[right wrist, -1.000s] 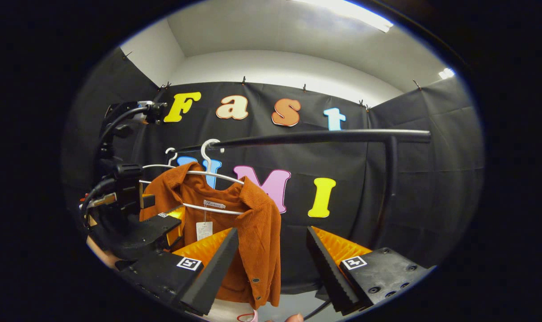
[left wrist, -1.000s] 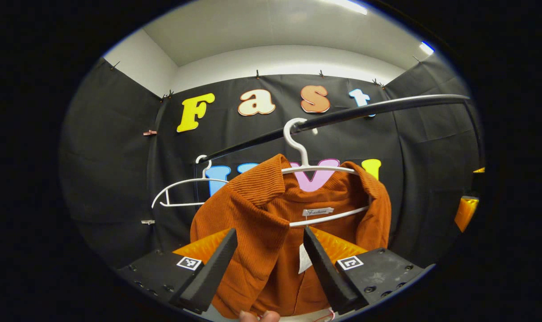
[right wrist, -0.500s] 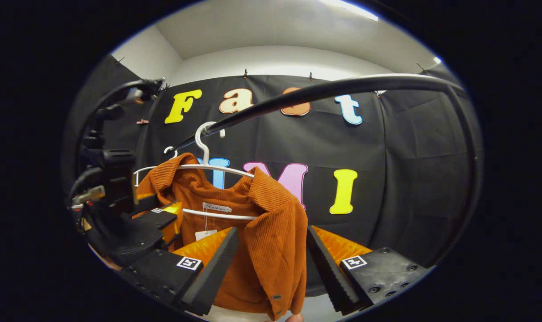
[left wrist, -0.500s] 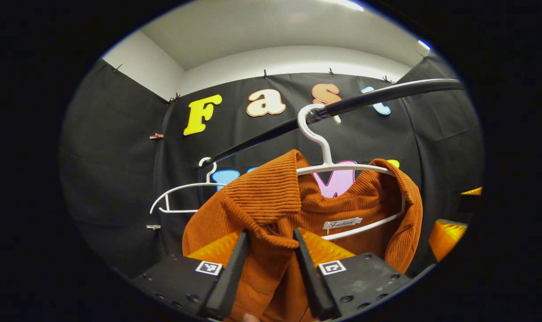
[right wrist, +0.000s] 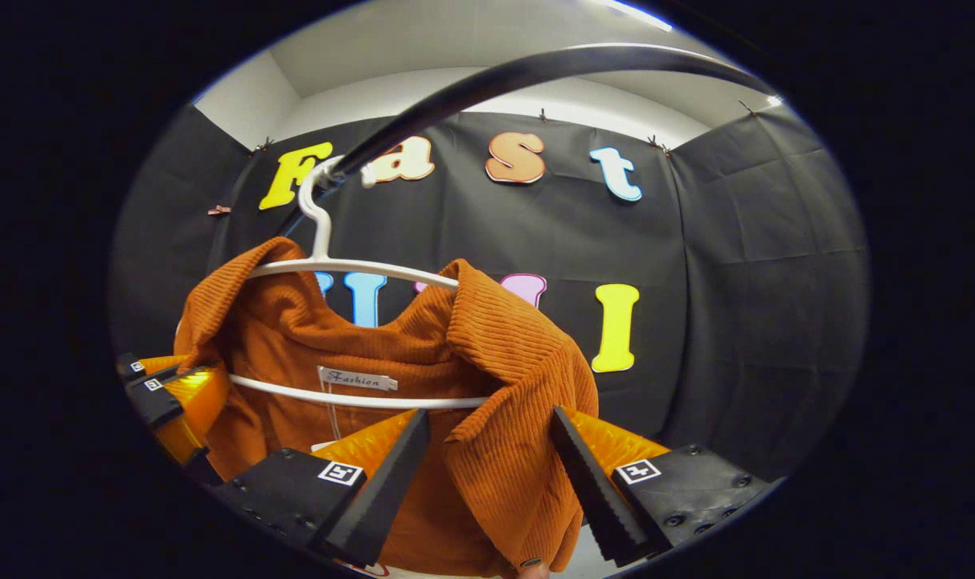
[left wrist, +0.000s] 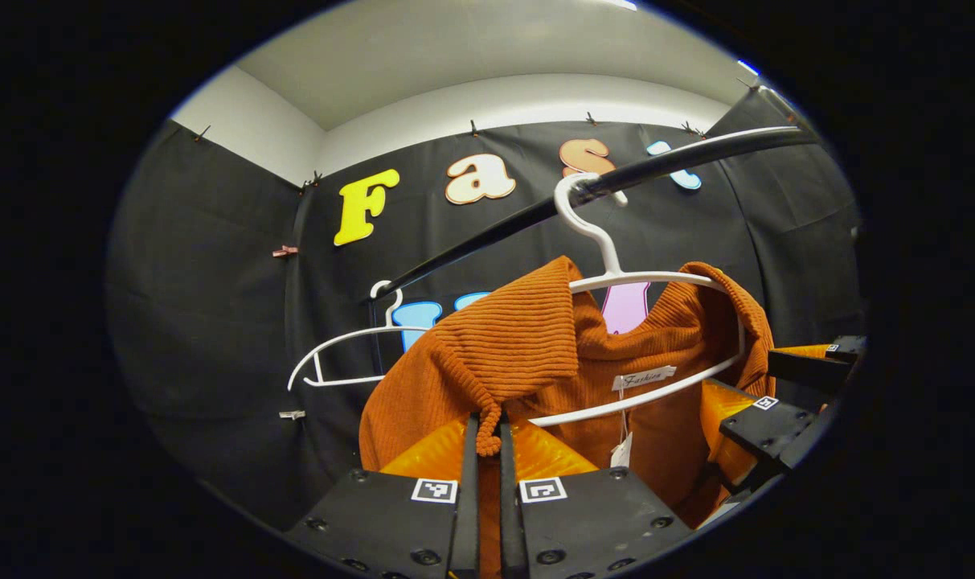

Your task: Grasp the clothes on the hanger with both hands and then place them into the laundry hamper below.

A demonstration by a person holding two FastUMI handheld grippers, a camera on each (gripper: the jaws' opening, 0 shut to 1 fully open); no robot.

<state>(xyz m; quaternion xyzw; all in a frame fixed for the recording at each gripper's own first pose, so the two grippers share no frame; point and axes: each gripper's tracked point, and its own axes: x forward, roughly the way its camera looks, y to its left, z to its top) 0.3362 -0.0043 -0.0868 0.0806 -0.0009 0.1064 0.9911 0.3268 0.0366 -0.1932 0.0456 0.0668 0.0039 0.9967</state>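
Observation:
An orange ribbed jacket [left wrist: 495, 354] hangs on a white hanger [left wrist: 616, 281] hooked over a black rail [left wrist: 527, 221]. My left gripper [left wrist: 489, 422] is shut on the tip of the jacket's left collar flap, which bunches between its fingers. In the right gripper view the jacket [right wrist: 503, 354] is close, and my right gripper [right wrist: 489, 415] stands open with the other collar flap and shoulder between its fingers. The left gripper [right wrist: 190, 386] sits against the jacket's far shoulder there. The right gripper [left wrist: 756, 386] appears at the jacket's right edge in the left gripper view.
A second white hanger [left wrist: 334, 358], bare, hangs farther left on the same rail. The rail [right wrist: 455, 88] arcs close overhead in the right gripper view. Black cloth walls close in the booth behind and on both sides.
My left gripper has shut on the collar flap and pushed in closer. My right gripper, still open, has moved up to the jacket so its fingers straddle the other shoulder.

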